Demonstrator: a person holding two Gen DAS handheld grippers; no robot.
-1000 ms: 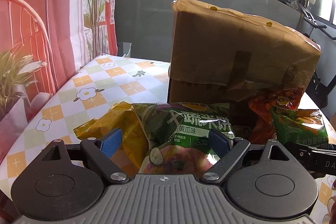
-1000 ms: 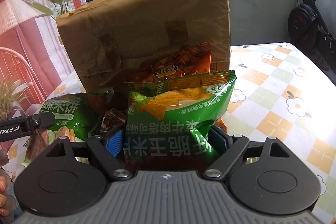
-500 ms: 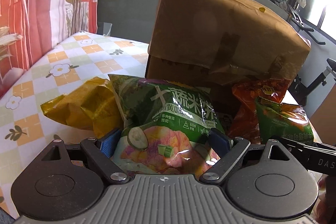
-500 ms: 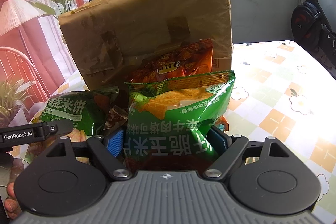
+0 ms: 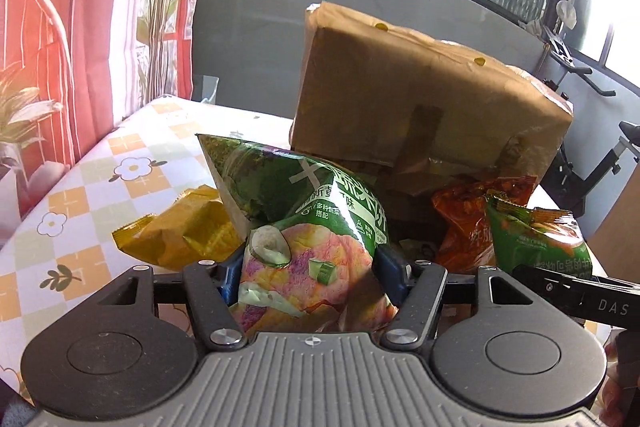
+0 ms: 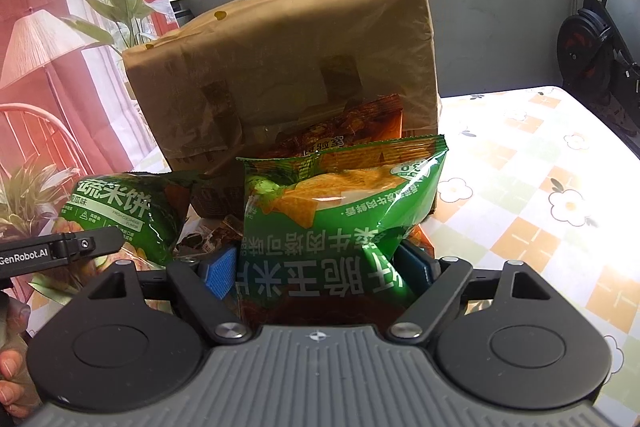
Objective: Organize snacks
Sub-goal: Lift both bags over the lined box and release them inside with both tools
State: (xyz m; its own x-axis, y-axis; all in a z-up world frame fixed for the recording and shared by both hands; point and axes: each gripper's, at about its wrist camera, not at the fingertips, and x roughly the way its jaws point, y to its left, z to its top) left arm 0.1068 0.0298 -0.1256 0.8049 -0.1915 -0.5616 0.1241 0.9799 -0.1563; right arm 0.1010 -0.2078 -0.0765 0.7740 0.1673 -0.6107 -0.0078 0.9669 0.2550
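My left gripper (image 5: 308, 273) is shut on a green rice-cracker bag (image 5: 304, 219) and holds it lifted above the table. My right gripper (image 6: 320, 267) is shut on a green corn-chip bag (image 6: 340, 211), held upright. Each held bag also shows in the other view: the rice-cracker bag (image 6: 120, 215) at left, the corn-chip bag (image 5: 536, 239) at right. A big brown paper bag (image 5: 420, 107) stands behind them, also in the right wrist view (image 6: 288, 67). An orange snack bag (image 5: 468, 215) leans at its front (image 6: 348, 131). A yellow bag (image 5: 180, 231) lies on the table.
The table (image 5: 80, 195) has a checkered flower cloth, also in the right wrist view (image 6: 540, 187). A red curtain and plants (image 5: 60, 47) are at the left. An exercise bike (image 6: 592, 47) stands beyond the right edge. Small wrappers (image 6: 216, 231) lie by the paper bag.
My left gripper closed tighter on the rice-cracker bag and raised it, crumpling its lower part. My right gripper kept its hold on the corn-chip bag and rose slightly.
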